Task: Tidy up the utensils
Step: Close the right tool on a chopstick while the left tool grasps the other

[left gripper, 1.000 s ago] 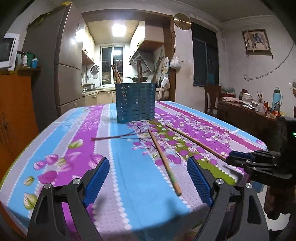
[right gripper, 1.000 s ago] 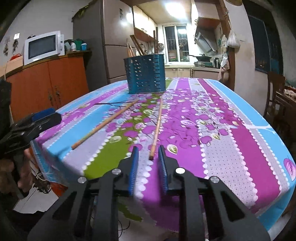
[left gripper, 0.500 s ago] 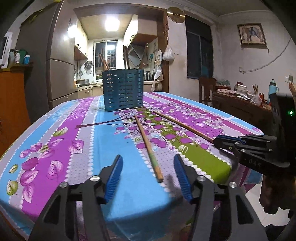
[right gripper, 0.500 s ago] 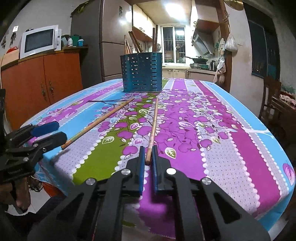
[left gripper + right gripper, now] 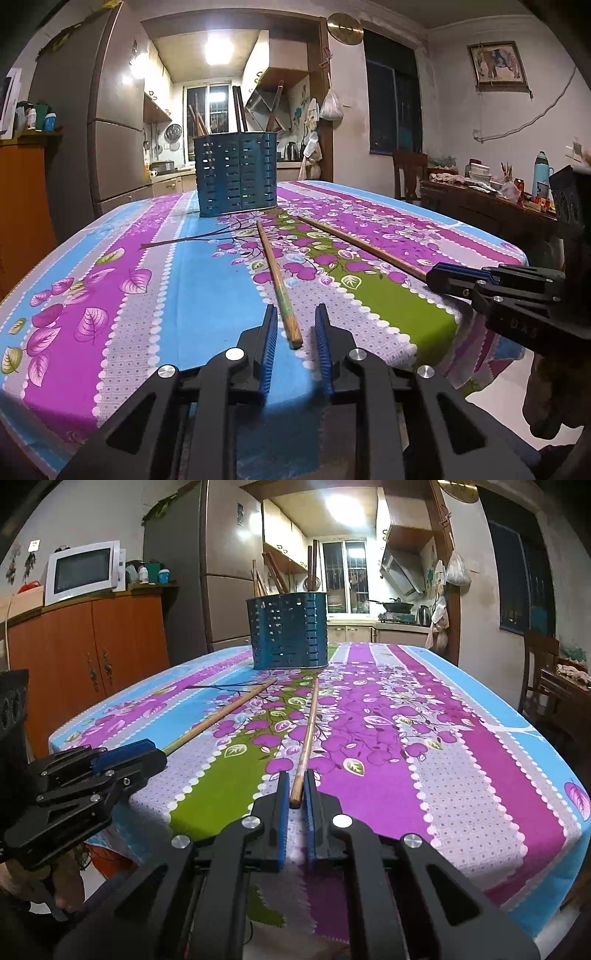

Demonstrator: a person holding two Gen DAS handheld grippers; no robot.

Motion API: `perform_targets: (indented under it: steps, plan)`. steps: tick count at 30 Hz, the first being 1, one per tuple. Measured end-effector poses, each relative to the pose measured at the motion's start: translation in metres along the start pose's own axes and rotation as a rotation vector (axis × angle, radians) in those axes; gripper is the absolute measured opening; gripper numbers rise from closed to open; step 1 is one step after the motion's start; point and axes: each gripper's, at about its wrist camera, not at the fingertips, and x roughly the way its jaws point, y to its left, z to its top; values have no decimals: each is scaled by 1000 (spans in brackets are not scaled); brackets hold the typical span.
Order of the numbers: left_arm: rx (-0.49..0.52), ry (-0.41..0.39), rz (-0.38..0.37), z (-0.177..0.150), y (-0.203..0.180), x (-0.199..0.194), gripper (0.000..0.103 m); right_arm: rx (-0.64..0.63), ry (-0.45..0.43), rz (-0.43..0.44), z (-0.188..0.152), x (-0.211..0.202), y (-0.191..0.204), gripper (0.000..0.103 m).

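A table covered by a floral cloth in purple, blue and green stripes [image 5: 207,295] fills both wrist views. Two long thin wooden chopsticks lie flat on it, well apart at their near ends and closer together toward the far end.

In the left wrist view, the left gripper [image 5: 294,325] sits low at the table's near edge, at 6 o'clock in the picture. Its blue-padded jaws are partly open, one on each side of the near end of the left chopstick [image 5: 275,275], with a gap showing on both sides, so they do not touch it.

In the right wrist view, the right gripper [image 5: 295,788] is also at 6 o'clock. Its jaws are nearly closed around the near tip of the right chopstick [image 5: 307,734]; I cannot tell whether the pads actually press on the wood.

A dark blue perforated plastic utensil holder [image 5: 236,173] stands upright at 12 o'clock, at the far end of the table, just beyond the chopsticks' far tips. Several more sticks stand in it, leaning at angles.
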Motion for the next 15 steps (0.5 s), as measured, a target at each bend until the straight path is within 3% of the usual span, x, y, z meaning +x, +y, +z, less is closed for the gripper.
perform_targets:
  steps: [15]
  plan:
    - [-3,-50,21,-4,-4,3,23,-24,-7,4,1,0,2,7]
